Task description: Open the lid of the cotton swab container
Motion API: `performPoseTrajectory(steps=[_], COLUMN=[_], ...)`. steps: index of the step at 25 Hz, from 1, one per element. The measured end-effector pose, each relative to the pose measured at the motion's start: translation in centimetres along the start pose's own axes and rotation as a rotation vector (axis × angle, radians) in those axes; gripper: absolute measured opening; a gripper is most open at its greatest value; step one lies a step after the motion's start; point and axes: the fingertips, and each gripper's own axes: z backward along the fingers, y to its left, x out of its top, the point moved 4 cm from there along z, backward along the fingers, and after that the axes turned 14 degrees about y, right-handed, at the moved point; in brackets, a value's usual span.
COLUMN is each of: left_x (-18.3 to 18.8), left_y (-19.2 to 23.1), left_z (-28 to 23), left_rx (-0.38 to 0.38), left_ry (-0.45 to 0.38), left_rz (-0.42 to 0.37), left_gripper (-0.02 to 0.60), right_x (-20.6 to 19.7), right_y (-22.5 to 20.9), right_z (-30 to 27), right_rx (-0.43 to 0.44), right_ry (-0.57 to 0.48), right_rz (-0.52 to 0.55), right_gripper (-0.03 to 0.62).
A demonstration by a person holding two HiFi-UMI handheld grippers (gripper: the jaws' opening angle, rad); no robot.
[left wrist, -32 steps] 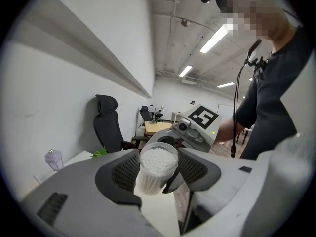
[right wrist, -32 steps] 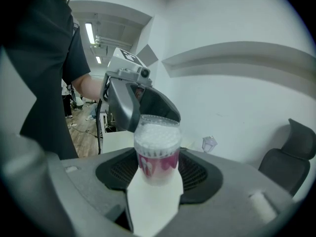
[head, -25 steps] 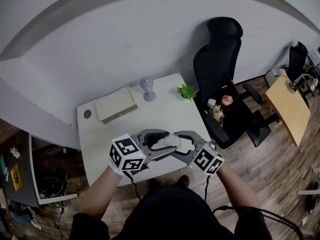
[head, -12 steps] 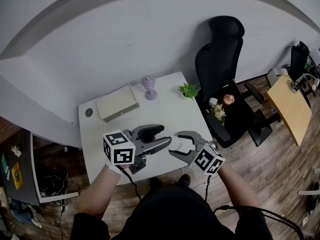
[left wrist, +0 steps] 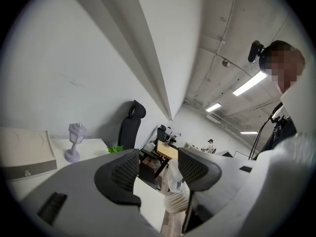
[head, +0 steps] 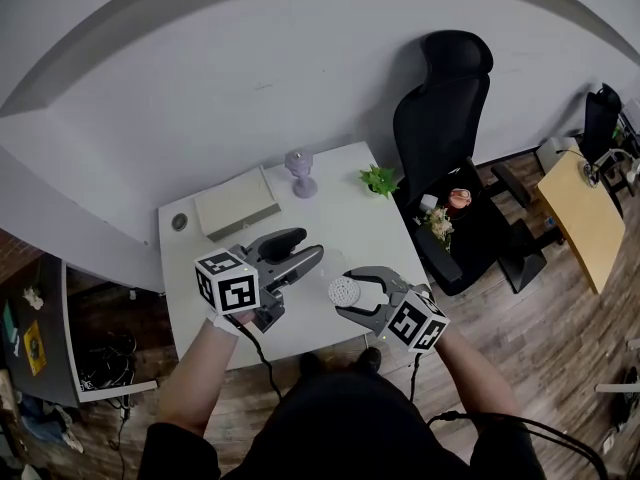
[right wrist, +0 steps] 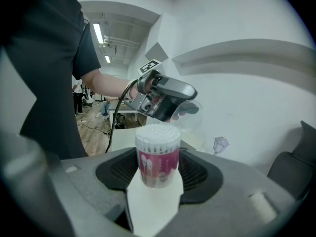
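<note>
The cotton swab container, a clear tube with a pink label and white swab tips showing at its open top, stands upright between the pads of my right gripper, which is shut on it. In the head view the container is over the table's front part, in the right gripper. The clear lid is off and sits at the jaw tips of my left gripper, up and to the left of the container. In the left gripper view the lid shows only as a faint translucent shape between the jaws.
On the white table a beige box lies at the back left, with a lavender lantern figure and a small green plant along the back. A black office chair stands right of the table.
The two grippers were together at the container; my left gripper has drawn away to the left and up with the lid, and the swab tips now stand uncovered. The right gripper stayed put.
</note>
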Motion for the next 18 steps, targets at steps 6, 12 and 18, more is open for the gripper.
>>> performPoseTrajectory(steps=[6,12,18], left_x=[-0.6,-0.7,-0.9], left_y=[2.1,2.8,2.9], left_z=[-0.7,-0.7,-0.1], left_rx=[0.038,0.045,0.054], left_ry=[0.012,0.003,-0.01], left_rz=[0.034,0.052,0.055], left_gripper=[0.244,0.244,0.244], right_x=[0.3,0.6,-0.1], right_y=[0.3,-0.4,-2.3], right_z=[0.1,0.6,1.2], right_rx=[0.014,0.015,-0.022], right_ry=[-0.019,-0.055,-0.082], right_rz=[-0.005,-0.034,-0.111], right_gripper=[0.252,0.252,0.25])
